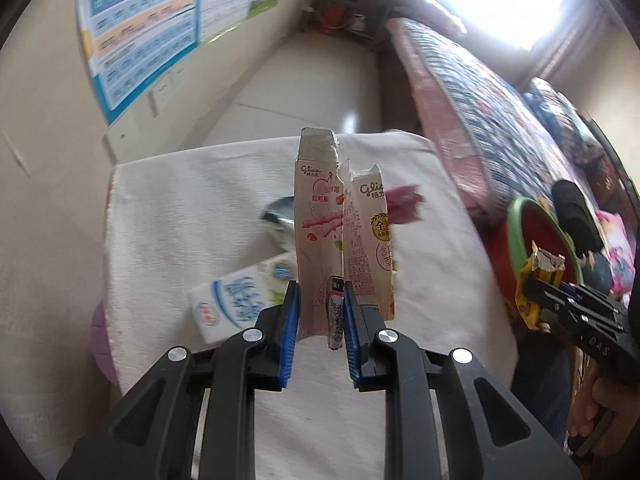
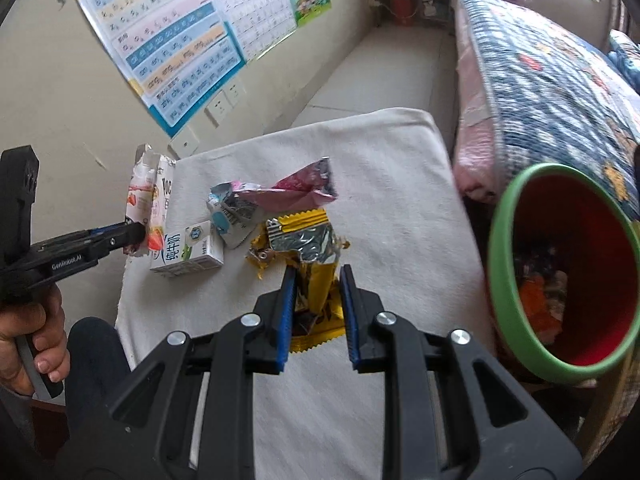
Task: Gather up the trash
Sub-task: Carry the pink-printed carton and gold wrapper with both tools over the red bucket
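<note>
My left gripper (image 1: 320, 300) is shut on a torn pink-and-white snack box (image 1: 316, 216), which stands upright between the blue pads above the white cloth-covered table (image 1: 180, 220). The right wrist view shows the same box (image 2: 146, 196) in the left gripper (image 2: 136, 234) at the left edge. My right gripper (image 2: 318, 280) is shut on a crumpled yellow foil wrapper (image 2: 308, 248), lifted off the cloth. In the left wrist view, that gripper (image 1: 532, 284) and its yellow wrapper (image 1: 538, 264) are close to the bin. The bin (image 2: 498, 280) has a green rim and a red inside, with some trash in it.
On the cloth lie a small milk carton (image 2: 188, 254), a silver-blue wrapper (image 2: 232, 216) and a pink foil wrapper (image 2: 308, 186). A bed with a patterned quilt (image 2: 540, 80) runs along the right. A wall with posters (image 2: 172, 48) is on the left. A hand (image 2: 36, 332) holds the left gripper's handle.
</note>
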A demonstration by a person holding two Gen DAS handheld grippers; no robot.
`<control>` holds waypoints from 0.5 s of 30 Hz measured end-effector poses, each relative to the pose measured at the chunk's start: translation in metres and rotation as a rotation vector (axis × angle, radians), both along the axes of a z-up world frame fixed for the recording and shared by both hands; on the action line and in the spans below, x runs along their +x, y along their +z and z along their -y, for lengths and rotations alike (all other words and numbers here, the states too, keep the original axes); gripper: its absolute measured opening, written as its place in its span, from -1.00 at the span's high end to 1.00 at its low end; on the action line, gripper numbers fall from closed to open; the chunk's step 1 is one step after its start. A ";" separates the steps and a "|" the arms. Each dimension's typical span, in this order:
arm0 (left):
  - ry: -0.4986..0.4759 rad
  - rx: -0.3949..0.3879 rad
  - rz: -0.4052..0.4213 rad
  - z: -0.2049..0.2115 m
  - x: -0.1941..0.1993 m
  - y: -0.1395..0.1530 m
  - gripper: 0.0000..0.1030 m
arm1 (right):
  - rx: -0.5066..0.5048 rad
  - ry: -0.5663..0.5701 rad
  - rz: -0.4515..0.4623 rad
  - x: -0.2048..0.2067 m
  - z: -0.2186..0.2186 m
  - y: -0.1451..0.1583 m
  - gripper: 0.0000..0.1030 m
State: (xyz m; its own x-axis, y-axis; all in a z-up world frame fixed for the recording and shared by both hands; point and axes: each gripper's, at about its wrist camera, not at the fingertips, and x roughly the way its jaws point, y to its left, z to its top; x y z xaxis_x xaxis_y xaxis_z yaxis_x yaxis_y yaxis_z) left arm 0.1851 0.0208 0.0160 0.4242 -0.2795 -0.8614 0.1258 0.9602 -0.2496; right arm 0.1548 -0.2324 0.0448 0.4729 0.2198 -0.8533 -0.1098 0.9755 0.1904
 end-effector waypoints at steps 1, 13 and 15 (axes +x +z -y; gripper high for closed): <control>-0.012 -0.003 0.002 0.006 -0.002 0.002 0.64 | 0.002 -0.010 0.003 -0.003 0.005 0.002 0.57; -0.156 -0.050 0.010 0.088 -0.005 0.020 0.64 | 0.019 -0.146 0.050 -0.029 0.073 0.021 0.58; -0.177 -0.056 0.008 0.102 -0.005 0.022 0.64 | 0.023 -0.171 0.057 -0.031 0.087 0.023 0.58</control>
